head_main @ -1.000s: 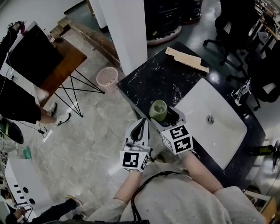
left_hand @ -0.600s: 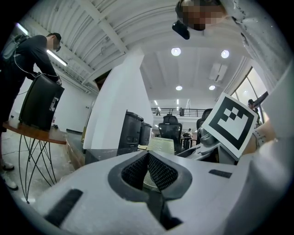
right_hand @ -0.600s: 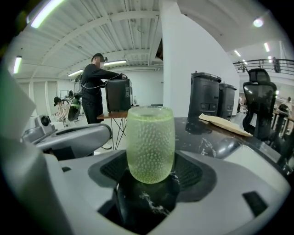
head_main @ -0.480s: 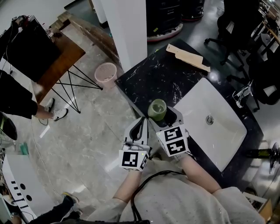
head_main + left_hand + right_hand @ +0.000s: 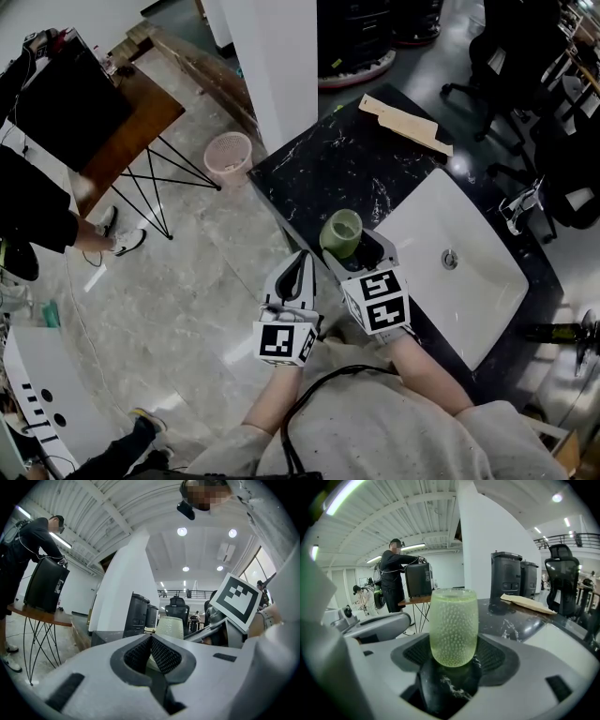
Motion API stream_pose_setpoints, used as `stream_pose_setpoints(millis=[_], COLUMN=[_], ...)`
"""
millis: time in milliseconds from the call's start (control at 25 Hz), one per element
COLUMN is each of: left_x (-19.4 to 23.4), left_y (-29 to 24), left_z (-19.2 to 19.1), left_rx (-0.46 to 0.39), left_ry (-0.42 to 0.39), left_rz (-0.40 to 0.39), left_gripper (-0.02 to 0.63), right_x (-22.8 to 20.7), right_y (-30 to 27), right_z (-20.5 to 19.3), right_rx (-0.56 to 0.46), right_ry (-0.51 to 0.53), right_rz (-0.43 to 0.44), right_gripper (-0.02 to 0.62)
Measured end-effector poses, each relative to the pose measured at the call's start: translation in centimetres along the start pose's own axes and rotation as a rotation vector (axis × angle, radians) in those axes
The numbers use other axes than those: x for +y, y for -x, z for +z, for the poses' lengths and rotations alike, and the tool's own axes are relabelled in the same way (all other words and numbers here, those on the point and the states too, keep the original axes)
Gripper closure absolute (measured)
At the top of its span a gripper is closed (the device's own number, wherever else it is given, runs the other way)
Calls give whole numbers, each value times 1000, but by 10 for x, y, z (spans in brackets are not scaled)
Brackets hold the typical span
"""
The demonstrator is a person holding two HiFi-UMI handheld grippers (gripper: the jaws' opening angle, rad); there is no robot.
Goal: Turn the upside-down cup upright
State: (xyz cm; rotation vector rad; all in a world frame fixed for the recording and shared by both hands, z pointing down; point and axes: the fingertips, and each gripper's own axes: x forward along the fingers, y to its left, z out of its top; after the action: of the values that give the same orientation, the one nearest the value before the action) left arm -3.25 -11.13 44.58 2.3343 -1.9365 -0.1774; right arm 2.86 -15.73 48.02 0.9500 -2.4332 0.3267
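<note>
A pale green bumpy cup (image 5: 339, 232) stands on the black marble counter (image 5: 328, 169) near its front corner, rounded narrower end down and rim up in the right gripper view (image 5: 453, 627). My right gripper (image 5: 352, 247) reaches around it from the near side, a pad against each side of the cup (image 5: 453, 657). My left gripper (image 5: 302, 260) hovers just left of it, off the counter's edge, pointing level. Its pads (image 5: 161, 654) meet with nothing between them. Beyond them the cup (image 5: 169, 627) and the right gripper's marker cube (image 5: 236, 604) show.
A white sink basin (image 5: 450, 253) lies right of the cup. A wooden board (image 5: 406, 124) rests at the counter's far end. A white pillar (image 5: 272, 56), a pink basket (image 5: 230, 150) and a wooden table (image 5: 122, 122) stand on the floor to the left, with a person (image 5: 28, 206) beside it.
Both grippers and the cup keep their places. The person at the far left has shifted a little on the floor.
</note>
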Motion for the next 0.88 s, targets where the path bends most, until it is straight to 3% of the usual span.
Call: stream_pose_setpoints(millis=[440, 880], left_x=[1, 29], left_y=[1, 12], left_z=[10, 21], left_rx=[1, 22], left_ry=[1, -12], left_rz=[-7, -109], left_gripper=[598, 598], right_x=[3, 37], right_y=[14, 15], right_z=[16, 35], right_rx=[-69, -266], right_ry=[-204, -698], right_rz=[47, 164], right_gripper=[284, 284])
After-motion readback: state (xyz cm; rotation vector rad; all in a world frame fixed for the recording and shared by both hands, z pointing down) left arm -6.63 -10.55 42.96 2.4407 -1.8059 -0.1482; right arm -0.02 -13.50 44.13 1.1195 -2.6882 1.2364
